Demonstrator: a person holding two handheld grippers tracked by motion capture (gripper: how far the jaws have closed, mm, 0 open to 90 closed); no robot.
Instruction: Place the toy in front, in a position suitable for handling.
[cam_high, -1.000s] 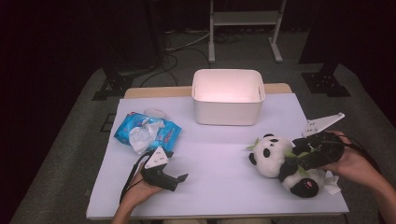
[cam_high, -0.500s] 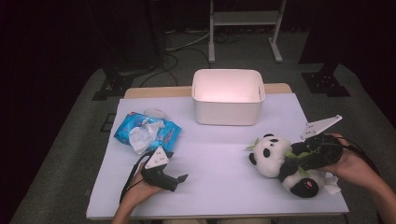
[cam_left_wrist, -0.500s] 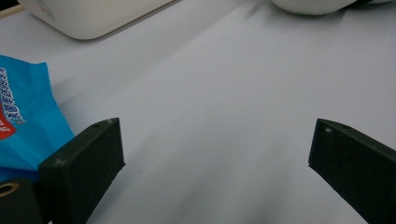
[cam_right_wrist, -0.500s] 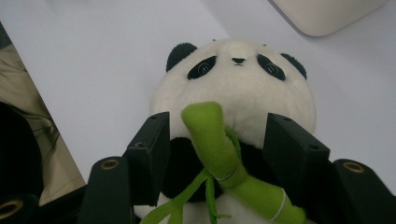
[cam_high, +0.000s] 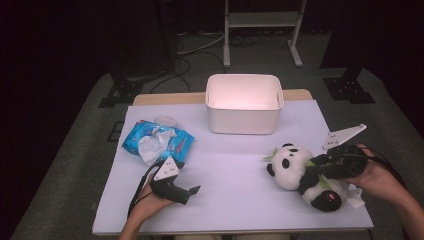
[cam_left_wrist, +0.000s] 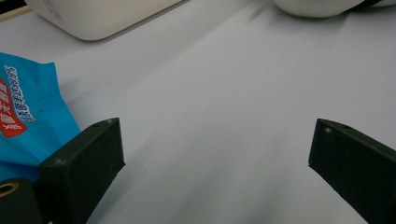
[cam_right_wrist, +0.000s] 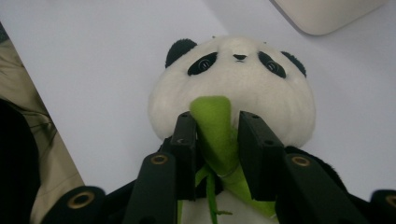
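Panda plush (cam_high: 300, 172) lies at the table's (cam_high: 235, 200) right-front area, head toward centre, feet toward the near-right corner; judging by looks it's soft, light, squashy, won't slip but will flop and sag if held off-centre; nothing fragile. Right gripper (cam_right_wrist: 217, 144) has just been closing, jaws now narrow on the green bamboo piece (cam_right_wrist: 215, 130) at the panda's chest, pads pressing it from both sides; that felt-like stalk is thin and floppy, so imo a weak hold, body may swing or the stalk stretch; torso would be the safer grab pt. White bin (cam_high: 244, 102) sits at the back centre, well apart from the toy. Left gripper (cam_high: 187, 192) rests in the hand near the front-left edge, jaws wide apart, nothing between them; blue wipes pack (cam_high: 157, 142) just behind it.
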